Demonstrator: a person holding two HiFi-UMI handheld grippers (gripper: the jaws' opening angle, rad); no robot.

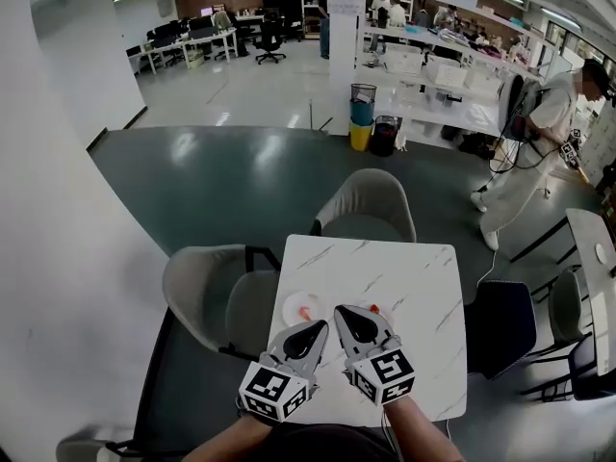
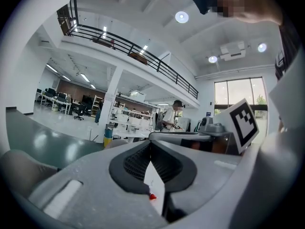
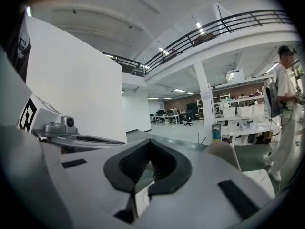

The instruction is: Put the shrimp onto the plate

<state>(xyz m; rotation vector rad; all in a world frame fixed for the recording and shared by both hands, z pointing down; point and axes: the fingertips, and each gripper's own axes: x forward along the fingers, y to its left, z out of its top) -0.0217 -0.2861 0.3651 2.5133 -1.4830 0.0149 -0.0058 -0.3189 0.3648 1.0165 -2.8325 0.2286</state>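
From the head view I have both claws low over the near edge of the white marbled surface [image 1: 416,295], side by side and just apart, each with its marker cube toward me. The left claw [image 1: 316,331] points up and to the right, and its tip lies just below the small white plate [image 1: 291,302]. The shrimp [image 1: 306,312], an orange-red piece, lies on that plate, just ahead of the left claw and not touched by it.

In the left gripper view the left claw [image 2: 151,149] is pressed together at its tips with nothing pinched. Only a thin sliver stays open lower down, and through it I see white surface and a red speck of the shrimp [image 2: 151,196].

The right claw [image 1: 348,320] points up and to the left. In its own view the right claw [image 3: 150,151] is also pressed together and empty, with a narrow strip of pale surface showing between the dark pads. A second reddish bit [image 1: 374,308] sits just beside its far side, but I cannot tell what it is.

A grey chair [image 1: 368,205] stands at the far side of the surface, another grey chair [image 1: 207,292] at the left and a dark chair [image 1: 500,325] at the right. A person in pale clothes [image 1: 534,138] stands well off on the green floor
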